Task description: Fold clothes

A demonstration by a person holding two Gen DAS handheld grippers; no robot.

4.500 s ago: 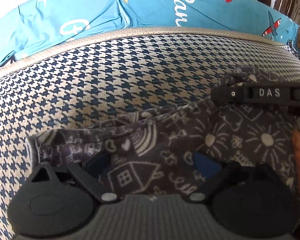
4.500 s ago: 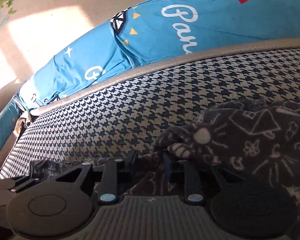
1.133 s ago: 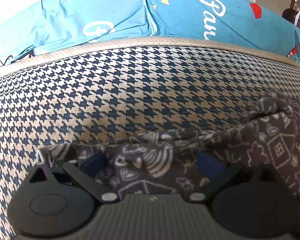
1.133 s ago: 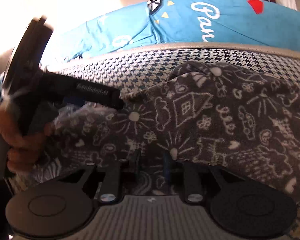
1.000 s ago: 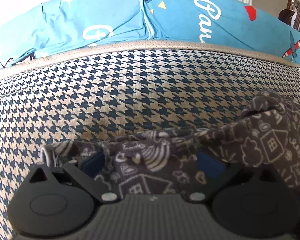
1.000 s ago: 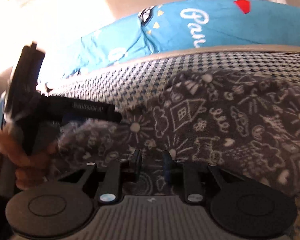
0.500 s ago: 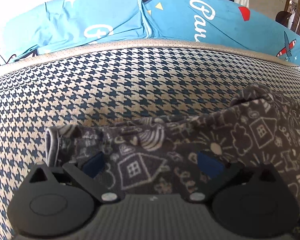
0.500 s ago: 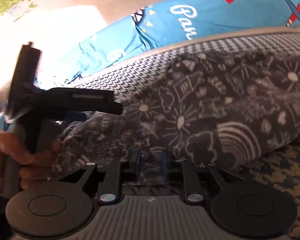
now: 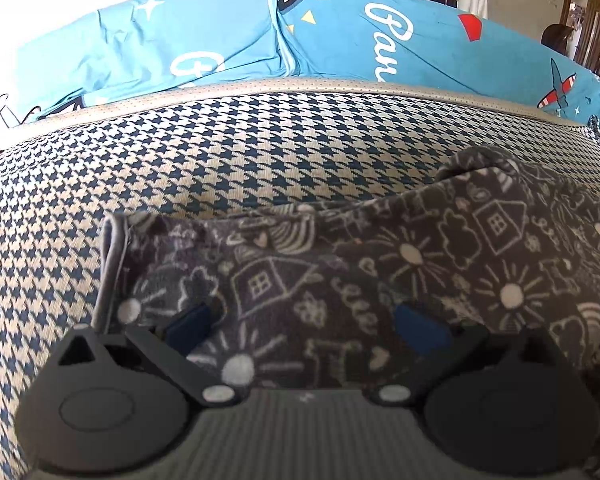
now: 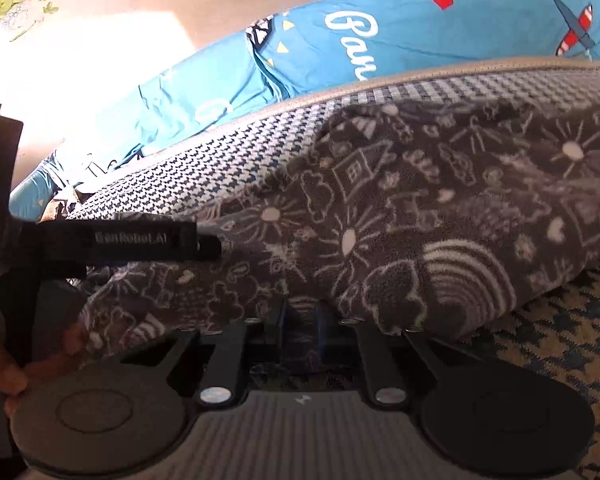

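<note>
**Garment spread further across the checked cushion**

Since half a second ago, more of the garment (image 9: 380,264) fills the left wrist view: its hemmed edge now sits higher at left centre and the printed cloth reaches the right edge. In the right wrist view the cloth has bulged closer and covers most of the right half.

Left wrist view: the left gripper (image 9: 306,322) is at the bottom centre, its blue pads (image 9: 188,322) set wide apart, with the garment draped between and over them. The pads do not look pressed onto the cloth. The garment is dark grey fleece printed with white houses, suns and clouds. It lies on a cushion (image 9: 260,148) with a navy and cream houndstooth pattern. Behind the cushion, along the top, is a bright blue sheet (image 9: 228,40) with white lettering.

Right wrist view: the right gripper (image 10: 300,316) is at the bottom centre, its jaws drawn narrow and pinching a fold of the garment (image 10: 420,220). At left centre the left gripper (image 10: 156,240) shows side-on as a black bar, its tip touching the cloth. A hand (image 10: 12,376) grips its handle at the lower left.
</note>
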